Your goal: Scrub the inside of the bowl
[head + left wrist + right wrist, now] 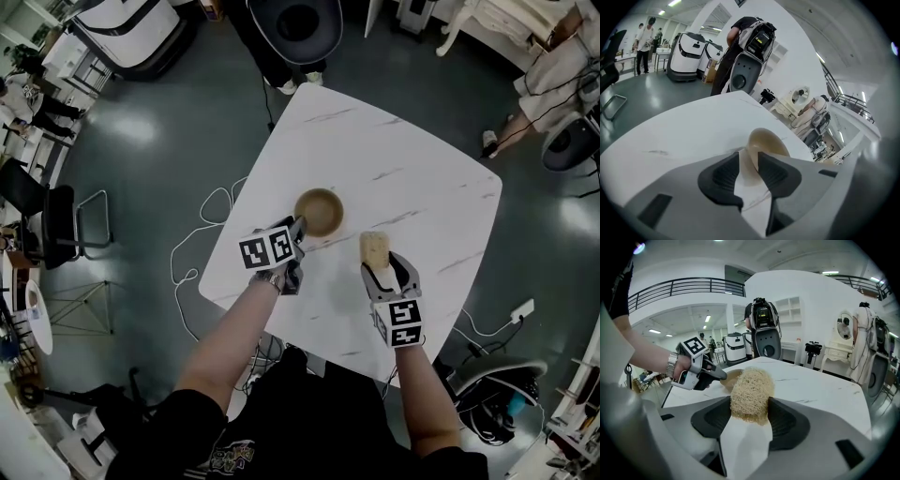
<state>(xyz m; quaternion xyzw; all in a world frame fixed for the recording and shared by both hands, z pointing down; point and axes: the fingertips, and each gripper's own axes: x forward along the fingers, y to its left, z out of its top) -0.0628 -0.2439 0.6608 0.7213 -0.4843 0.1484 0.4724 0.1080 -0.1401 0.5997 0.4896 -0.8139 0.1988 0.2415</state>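
My right gripper (380, 266) clamps the scrubber (374, 246); bowl (320, 211) lies forward-left. Left gripper (299, 226) is nearer, jaws parted astride its rim.

In the head view, buried under the left gripper (300, 225) and its marker cube (267, 249): the left rim of the bowl (323, 212). In the left gripper view, masked by the pads (723, 176): the bowl's lower wall. In the right gripper view, blocked almost wholly by the loofah scrubber (751, 394): that same bowl. Cropped at the head view's bottom edge: the person's torso (309, 436).
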